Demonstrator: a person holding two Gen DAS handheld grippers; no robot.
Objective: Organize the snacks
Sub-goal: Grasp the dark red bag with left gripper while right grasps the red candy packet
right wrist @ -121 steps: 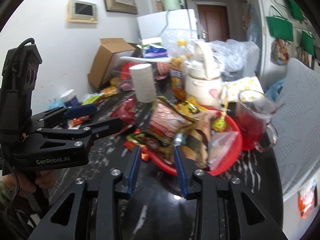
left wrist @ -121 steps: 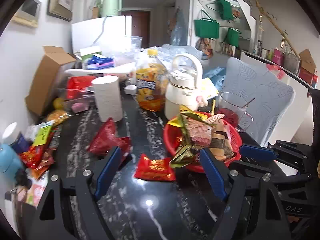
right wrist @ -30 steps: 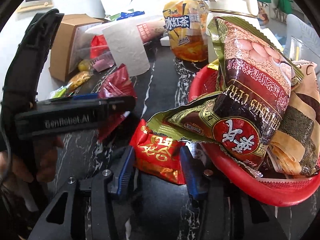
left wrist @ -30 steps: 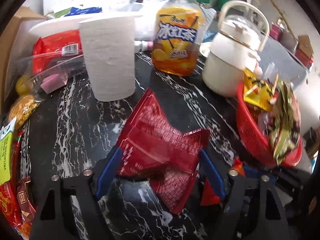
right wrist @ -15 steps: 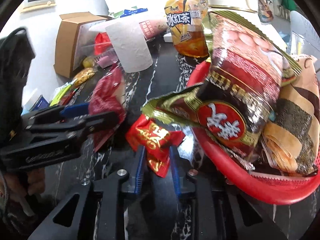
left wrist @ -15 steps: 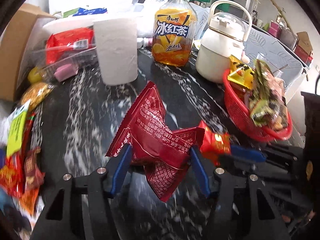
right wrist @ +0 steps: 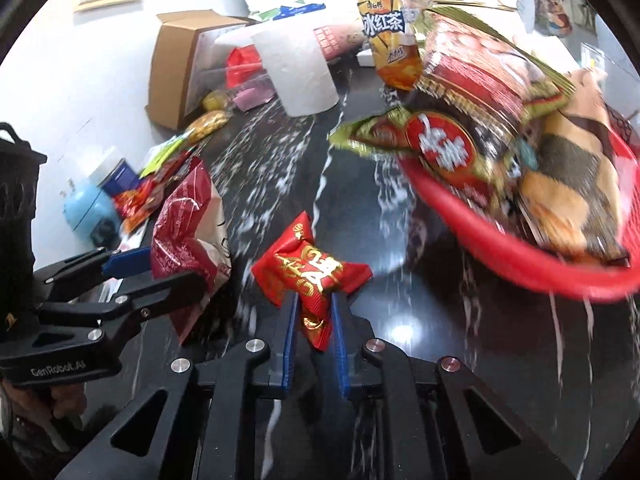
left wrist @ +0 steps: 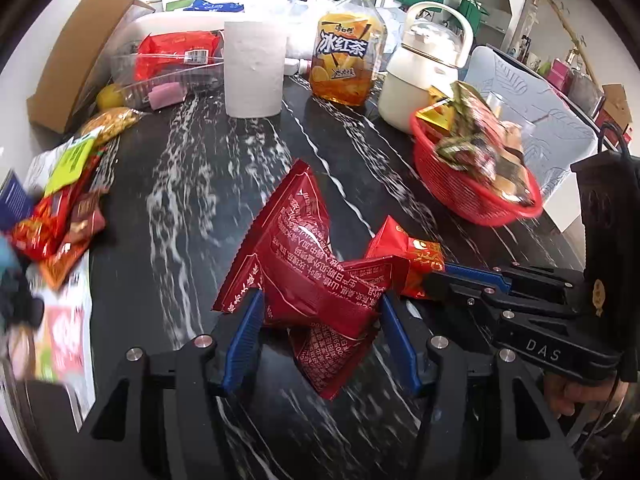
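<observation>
My left gripper (left wrist: pixel 320 312) is shut on a dark red snack bag (left wrist: pixel 308 264) and holds it above the black marble table (left wrist: pixel 192 208); the bag also shows in the right wrist view (right wrist: pixel 188 224). My right gripper (right wrist: pixel 314 312) is shut on a small bright red packet with gold print (right wrist: pixel 308 272), also lifted; that packet shows in the left wrist view (left wrist: pixel 408 256) just right of the dark red bag. A red basket (left wrist: pixel 472 196) piled with snack packets stands to the right, and in the right wrist view (right wrist: pixel 500 248) it is close ahead on the right.
A paper towel roll (left wrist: pixel 254 68), an iced tea bottle (left wrist: pixel 346 64) and a white kettle (left wrist: pixel 424 76) stand at the back. A cardboard box (left wrist: pixel 68 64) and a clear tub with red packets (left wrist: pixel 168 60) are back left. Loose snack packets (left wrist: pixel 60 208) lie along the left edge.
Both grippers have risen and pulled back with their packets. The right gripper has closed tighter on the small red packet. The basket now sits farther off.
</observation>
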